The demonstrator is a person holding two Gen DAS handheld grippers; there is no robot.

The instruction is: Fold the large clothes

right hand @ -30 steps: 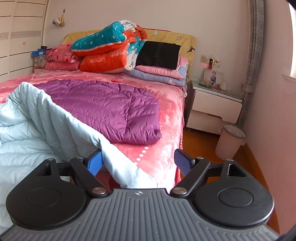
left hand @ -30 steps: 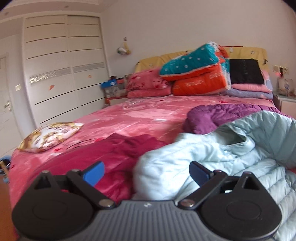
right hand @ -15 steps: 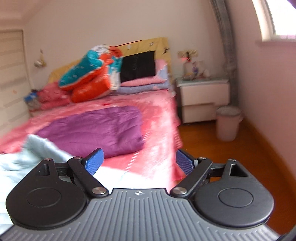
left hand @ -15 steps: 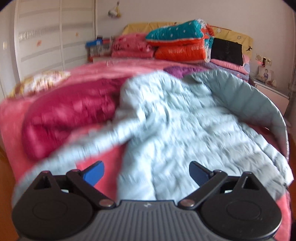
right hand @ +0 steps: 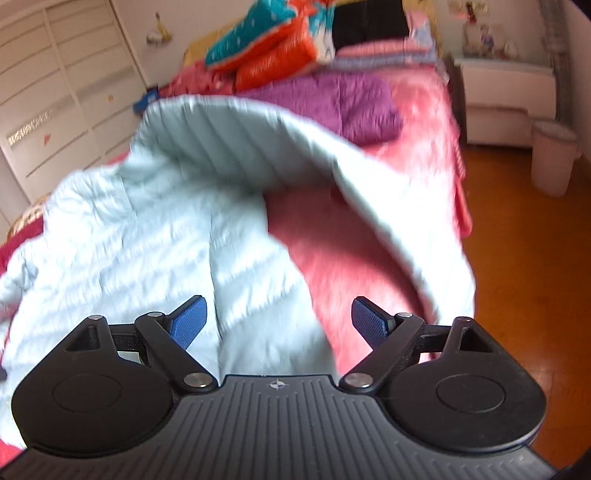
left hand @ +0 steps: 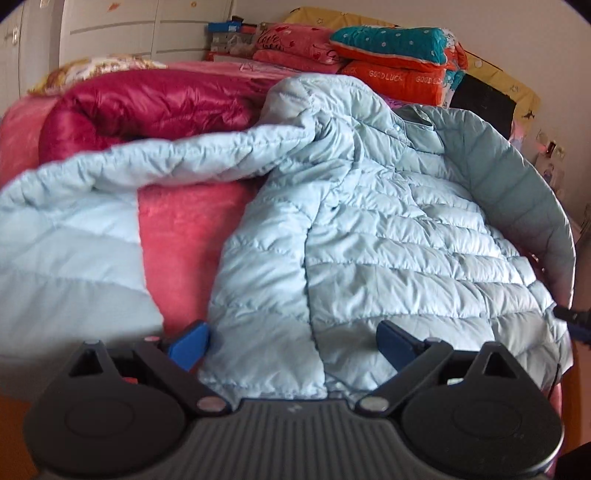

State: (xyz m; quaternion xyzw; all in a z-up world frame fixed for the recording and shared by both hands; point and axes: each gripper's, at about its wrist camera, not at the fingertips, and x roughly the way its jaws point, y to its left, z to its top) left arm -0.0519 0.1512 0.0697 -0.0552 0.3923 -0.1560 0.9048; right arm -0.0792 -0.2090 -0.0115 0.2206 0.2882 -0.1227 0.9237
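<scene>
A pale blue quilted jacket (left hand: 388, 236) lies spread on the pink bed (left hand: 184, 221), its hem under the left gripper (left hand: 291, 345), whose jaws are wide apart and empty. The right gripper (right hand: 279, 321) is likewise wide, its view blurred. A shiny crimson jacket (left hand: 140, 107) lies bunched beside it, with pillows (left hand: 391, 55) stacked beyond.

Both cameras sit just behind their own fingers at the foot of the bed (left hand: 177, 236), looking along it toward the headboard. The left wrist view looks down from close above the coat (left hand: 388, 236), over its hem, with the wardrobe (left hand: 110, 22) at the far left. The right wrist view, blurred, sits further right, taking in the floor (right hand: 517, 229), bin (right hand: 554, 158) and nightstand (right hand: 506, 92). The 2 views share the coat, the bed and the pillow stack (right hand: 273, 48).
</scene>
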